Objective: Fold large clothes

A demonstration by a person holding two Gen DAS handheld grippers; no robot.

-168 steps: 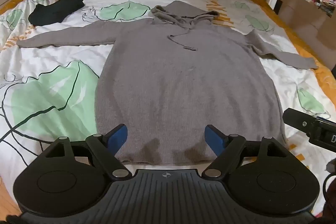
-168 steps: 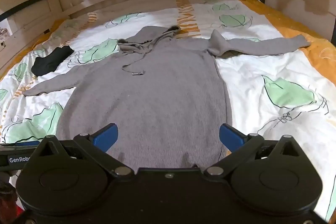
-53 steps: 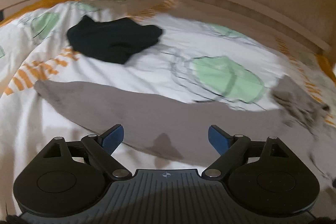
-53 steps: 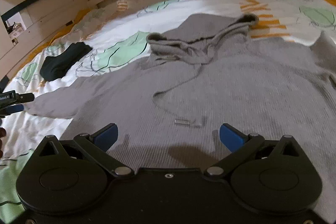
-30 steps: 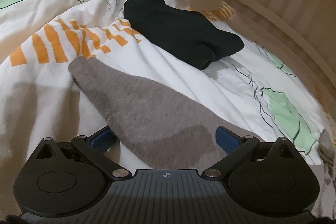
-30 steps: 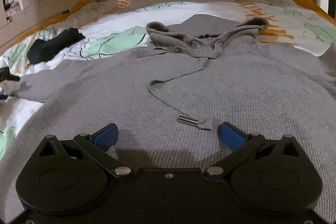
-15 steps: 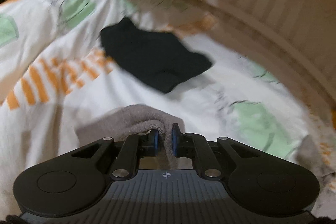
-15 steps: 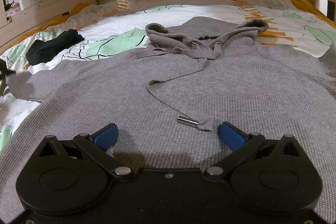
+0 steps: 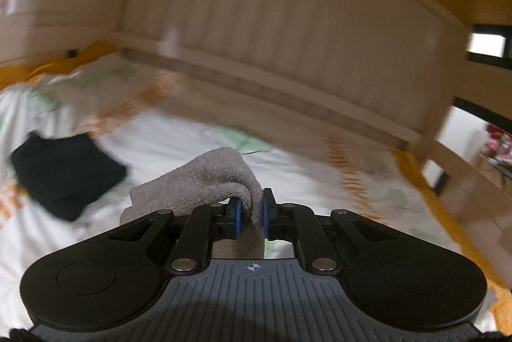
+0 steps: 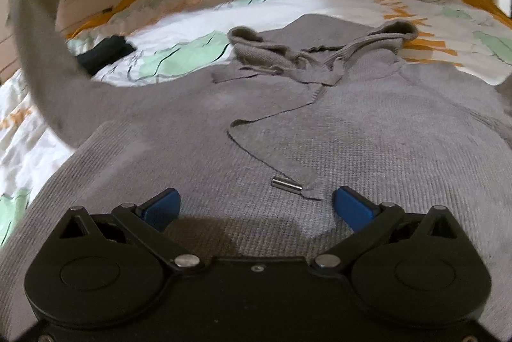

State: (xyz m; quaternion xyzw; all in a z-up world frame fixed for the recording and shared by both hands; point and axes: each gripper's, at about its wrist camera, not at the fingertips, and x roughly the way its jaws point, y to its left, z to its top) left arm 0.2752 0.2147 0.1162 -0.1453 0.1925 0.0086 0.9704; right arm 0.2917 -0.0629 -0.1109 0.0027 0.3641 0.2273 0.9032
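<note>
Right wrist: one grey hoodie (image 10: 320, 134), one sleeve (image 10: 41, 53) lifted, blurred.

Black garment (image 9: 64, 175) on leaf-print bedding (image 9: 179, 146)

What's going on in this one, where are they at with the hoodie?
A person is folding a grey hoodie spread flat on a bed. The left tongs are shut on the end of one sleeve, which is lifted off the bedding and arcs up in the right wrist view. The right tongs hang open over the hoodie's chest, near the drawstring tip, holding nothing. A dark folded garment lies to the side on the bed.
</note>
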